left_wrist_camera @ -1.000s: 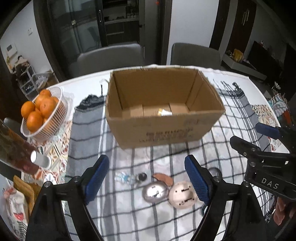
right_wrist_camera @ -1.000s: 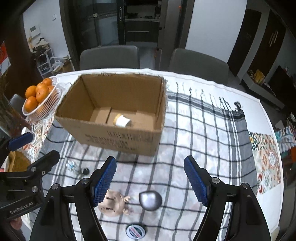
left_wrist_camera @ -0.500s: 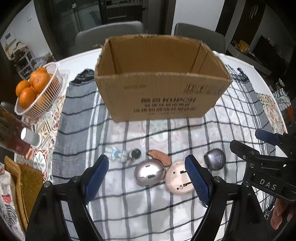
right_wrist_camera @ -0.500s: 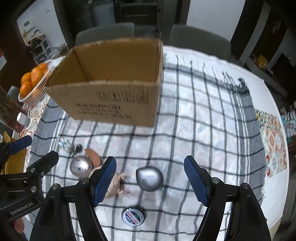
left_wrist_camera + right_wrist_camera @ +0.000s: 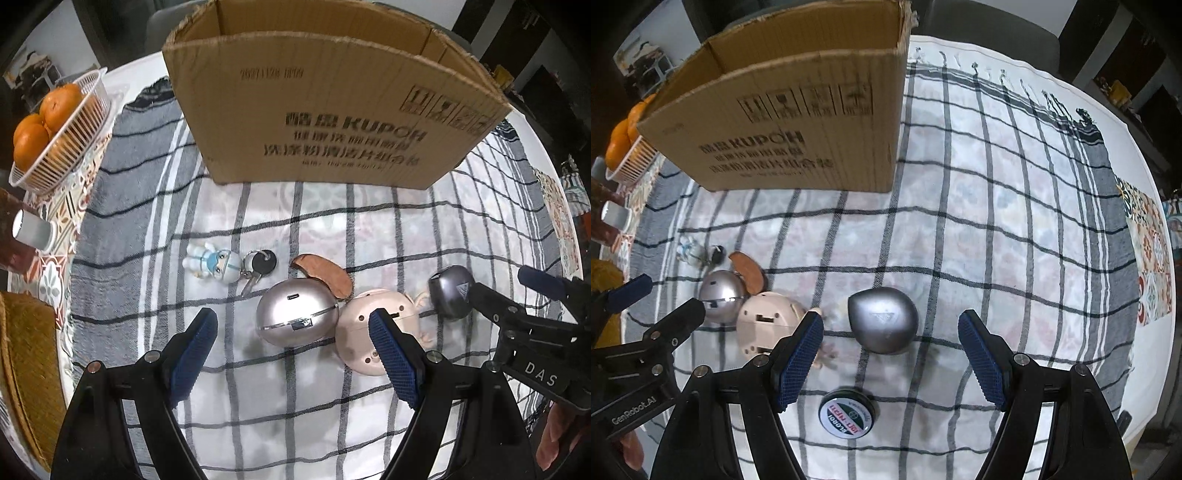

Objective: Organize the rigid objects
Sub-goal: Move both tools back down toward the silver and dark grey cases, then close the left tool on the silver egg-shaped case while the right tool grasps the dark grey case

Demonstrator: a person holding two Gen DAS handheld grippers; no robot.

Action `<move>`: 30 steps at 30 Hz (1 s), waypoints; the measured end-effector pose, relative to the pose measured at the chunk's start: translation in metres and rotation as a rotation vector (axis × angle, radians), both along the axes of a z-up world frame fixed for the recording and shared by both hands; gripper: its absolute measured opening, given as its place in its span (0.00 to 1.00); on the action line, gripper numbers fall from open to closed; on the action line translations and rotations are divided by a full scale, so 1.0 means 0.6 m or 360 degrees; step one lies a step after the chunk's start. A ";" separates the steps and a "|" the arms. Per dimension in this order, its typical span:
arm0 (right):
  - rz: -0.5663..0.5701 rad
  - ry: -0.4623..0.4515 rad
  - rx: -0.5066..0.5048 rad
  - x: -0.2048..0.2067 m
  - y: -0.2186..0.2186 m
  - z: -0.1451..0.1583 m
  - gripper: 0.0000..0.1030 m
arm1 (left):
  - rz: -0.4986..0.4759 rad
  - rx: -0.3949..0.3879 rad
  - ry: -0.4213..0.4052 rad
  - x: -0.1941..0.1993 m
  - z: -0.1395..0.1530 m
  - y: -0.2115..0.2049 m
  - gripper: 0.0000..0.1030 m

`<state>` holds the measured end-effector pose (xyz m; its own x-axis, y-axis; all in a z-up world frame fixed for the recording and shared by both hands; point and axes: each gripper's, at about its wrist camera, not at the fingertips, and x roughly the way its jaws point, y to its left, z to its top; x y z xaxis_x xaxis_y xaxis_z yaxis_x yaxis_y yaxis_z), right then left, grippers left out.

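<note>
A cardboard box (image 5: 325, 122) (image 5: 798, 122) stands open on the checked cloth. In front of it lie a small astronaut figure (image 5: 212, 261) with a key (image 5: 258, 267), a brown curved piece (image 5: 325, 278), a silver ball (image 5: 297, 317) (image 5: 721, 295), a pink round toy (image 5: 369, 332) (image 5: 768, 321), a grey teardrop-shaped object (image 5: 882, 319) (image 5: 452, 291) and a round tin (image 5: 847, 414). My left gripper (image 5: 293, 352) hangs open just above the silver ball. My right gripper (image 5: 890, 350) hangs open over the grey teardrop object. Neither holds anything.
A white basket of oranges (image 5: 59, 133) sits at the far left, with a small white cup (image 5: 33, 230) nearer. A woven mat (image 5: 26, 369) lies at the left edge. Patterned tablecloth (image 5: 1148, 251) shows beyond the cloth on the right. Chairs stand behind the table.
Both grippers have come down toward the table and tipped further downward. The objects now look much larger and the inside of the box has gone out of sight. Jaws unchanged.
</note>
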<state>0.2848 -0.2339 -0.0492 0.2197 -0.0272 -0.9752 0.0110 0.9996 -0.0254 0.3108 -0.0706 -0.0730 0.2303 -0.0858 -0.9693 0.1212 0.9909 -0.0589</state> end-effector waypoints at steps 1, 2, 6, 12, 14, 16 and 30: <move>-0.0004 0.0008 0.0001 0.000 -0.001 -0.004 0.74 | 0.0005 -0.0001 0.0009 0.001 -0.004 0.000 0.82; -0.0007 0.0016 0.0005 0.000 -0.001 -0.009 0.74 | 0.0008 0.0000 0.0014 0.002 -0.008 0.000 0.82; -0.0017 0.0043 0.0008 0.000 -0.002 -0.024 0.74 | 0.0026 0.0017 0.0026 0.008 -0.022 0.002 0.81; -0.0028 0.0076 0.0001 0.002 -0.001 -0.042 0.74 | 0.0058 0.0006 0.0067 0.017 -0.043 0.002 0.81; -0.0038 0.0082 0.0001 0.003 -0.003 -0.047 0.74 | 0.0069 0.0014 0.0071 0.020 -0.048 0.001 0.81; -0.0042 0.0086 0.0002 0.005 -0.003 -0.050 0.74 | 0.0075 0.0015 0.0081 0.021 -0.052 0.000 0.80; -0.0035 0.0109 -0.0022 0.011 0.001 -0.072 0.74 | 0.0140 0.0065 0.0112 0.034 -0.080 -0.002 0.75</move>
<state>0.2911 -0.2335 -0.0921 0.1519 -0.0449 -0.9874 0.0310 0.9987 -0.0407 0.3314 -0.0718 -0.1212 0.1666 -0.0285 -0.9856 0.0309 0.9992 -0.0237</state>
